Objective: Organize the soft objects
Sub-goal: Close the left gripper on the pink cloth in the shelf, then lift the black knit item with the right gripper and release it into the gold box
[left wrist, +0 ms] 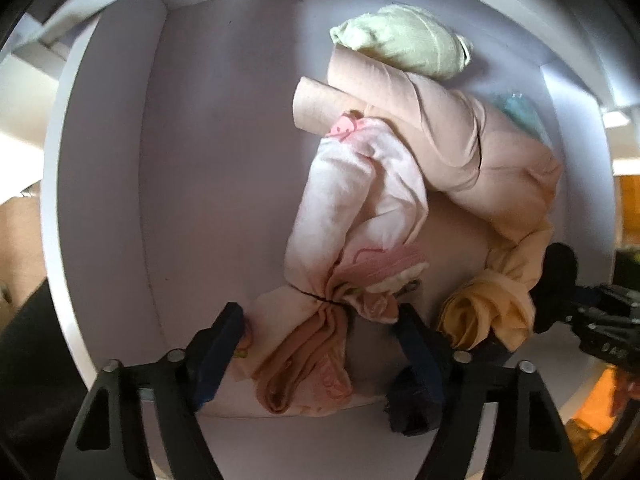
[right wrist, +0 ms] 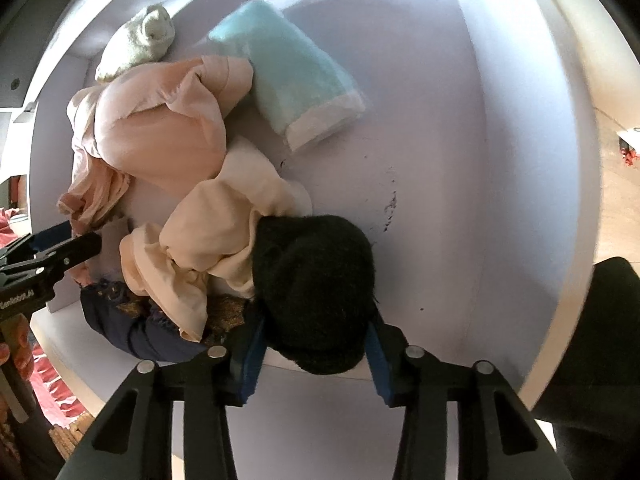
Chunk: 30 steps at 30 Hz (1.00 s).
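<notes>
Left gripper [left wrist: 320,332] at lower centre of its view, pointing straight down, jaws parted around a pink bundle [left wrist: 320,320]. Right gripper [right wrist: 316,354] at lower centre, steeply downward, blue pads [right wrist: 252,356] pressed on a black fuzzy bundle [right wrist: 316,288].

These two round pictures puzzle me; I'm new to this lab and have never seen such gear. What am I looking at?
No robot here: a person holds a two-finger gripper in each hand, each carrying a fisheye camera that looks along its fingers. Both views look down into a white bin of soft things. The left gripper straddles a pink tied cloth bundle; its pads don't visibly press on it. The right gripper has a black fuzzy item between its fingers and appears to squeeze it. Also inside: a rolled peach cloth, a cream cloth, a pale green towel and a folded aqua towel.
</notes>
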### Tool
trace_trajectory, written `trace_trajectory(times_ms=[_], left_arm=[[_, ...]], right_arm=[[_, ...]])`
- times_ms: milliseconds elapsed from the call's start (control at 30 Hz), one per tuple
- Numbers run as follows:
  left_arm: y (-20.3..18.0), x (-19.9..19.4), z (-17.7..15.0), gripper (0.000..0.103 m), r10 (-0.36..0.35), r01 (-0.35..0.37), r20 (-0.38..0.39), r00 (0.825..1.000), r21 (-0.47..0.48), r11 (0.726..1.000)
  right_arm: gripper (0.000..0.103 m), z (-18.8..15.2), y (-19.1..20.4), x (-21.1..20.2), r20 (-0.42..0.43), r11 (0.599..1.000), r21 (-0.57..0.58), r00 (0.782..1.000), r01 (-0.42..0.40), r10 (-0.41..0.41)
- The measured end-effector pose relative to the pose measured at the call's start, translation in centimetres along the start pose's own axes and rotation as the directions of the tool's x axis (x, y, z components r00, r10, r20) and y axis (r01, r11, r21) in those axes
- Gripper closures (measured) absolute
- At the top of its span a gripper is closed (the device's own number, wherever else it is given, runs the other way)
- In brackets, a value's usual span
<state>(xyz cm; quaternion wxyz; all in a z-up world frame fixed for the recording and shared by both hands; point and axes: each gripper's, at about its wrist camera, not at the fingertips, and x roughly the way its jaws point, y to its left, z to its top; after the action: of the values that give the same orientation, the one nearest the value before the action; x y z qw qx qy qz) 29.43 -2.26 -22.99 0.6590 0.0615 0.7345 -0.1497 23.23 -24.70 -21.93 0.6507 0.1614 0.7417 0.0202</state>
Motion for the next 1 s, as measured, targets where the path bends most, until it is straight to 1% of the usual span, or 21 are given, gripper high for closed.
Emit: trace_trajectory(times_ms=[33,67,100,167,233,400,467,533,567,633,700,733,767,867,1000], left_arm=[[0.0,0.4,0.4,0.037,-0.024,0.024,0.003,1.000,-0.012,1.000],[0.2,0.6,0.7,0.040,-0.029,0.029,0.007,1.000,-0.017,0.999],[0.3,0.5,0.8,0.042,-0.030,0.030,0.015,0.999,-0.020,0.999],[0.5,0.2,1.1,0.053,-0.032,0.033,0.032,0.999,-0.027,0.999],[0.9,0.1,1.3,0.057,-0.021,0.023,0.041,0.999,-0.044,0.999],[1.6,-0.5,1.7,0.058,0.013,-0.006,0.082,0.997,-0.083,0.997],[2.0,-0.4,1.8,0.058,0.010,-0.002,0.084,0.996,-0.095,0.995],[1.9,-0.1,1.8,0.049,-0.003,0.010,0.073,0.997,-0.097,0.995],[1.7,0.3,1.9,0.044,0.005,0.001,0.068,0.998,-0.087,0.996],[1.1,0.8,1.9,0.044,0.044,-0.042,0.055,0.998,-0.045,0.998],[0.8,1.2,1.9,0.045,0.048,-0.046,0.040,0.998,-0.039,0.998],[0.9,1.4,2.0,0.048,0.042,-0.041,0.034,0.999,-0.047,0.998],[0.9,1.6,2.0,0.053,0.044,-0.042,0.032,0.999,-0.051,0.998],[1.1,1.3,1.8,0.061,0.061,-0.060,0.030,0.998,-0.038,0.997],[0.7,1.6,1.6,0.063,0.070,-0.069,0.029,0.997,-0.022,0.997]], right_arm=[[0.063,-0.1,-0.1,-0.3,0.006,1.000,0.003,1.000,0.004,-0.004],[0.063,-0.2,-0.2,-0.5,0.011,1.000,0.012,1.000,-0.001,0.001],[0.064,-0.4,-0.4,-0.7,0.016,1.000,0.023,1.000,-0.010,0.010],[0.064,-0.7,-0.7,-1.2,0.027,0.999,0.044,0.999,-0.023,0.021],[0.065,-1.0,-1.2,-1.8,0.048,0.998,0.062,0.999,-0.027,0.024],[0.065,-1.4,-2.1,-3.0,0.075,0.994,0.094,0.996,-0.059,0.052],[0.065,-1.5,-2.8,-3.3,0.081,0.994,0.096,0.995,-0.061,0.053],[0.065,-1.7,-2.9,-3.6,0.083,0.993,0.099,0.995,-0.066,0.058],[0.065,-1.8,-3.0,-3.8,0.084,0.992,0.101,0.995,-0.071,0.063],[0.065,-1.9,-3.0,-4.0,0.092,0.990,0.108,0.992,-0.090,0.081],[0.065,-2.2,-3.0,-4.5,0.108,0.988,0.114,0.990,-0.107,0.095],[0.065,-2.4,-3.1,-5.0,0.119,0.985,0.120,0.987,-0.120,0.106],[0.065,-2.5,-3.2,-5.3,0.126,0.983,0.125,0.985,-0.131,0.116],[0.065,-3.0,-3.8,-7.0,0.158,0.969,0.152,0.972,-0.195,0.171],[0.065,-3.8,-4.4,-8.8,0.185,0.958,0.166,0.962,-0.234,0.203]])
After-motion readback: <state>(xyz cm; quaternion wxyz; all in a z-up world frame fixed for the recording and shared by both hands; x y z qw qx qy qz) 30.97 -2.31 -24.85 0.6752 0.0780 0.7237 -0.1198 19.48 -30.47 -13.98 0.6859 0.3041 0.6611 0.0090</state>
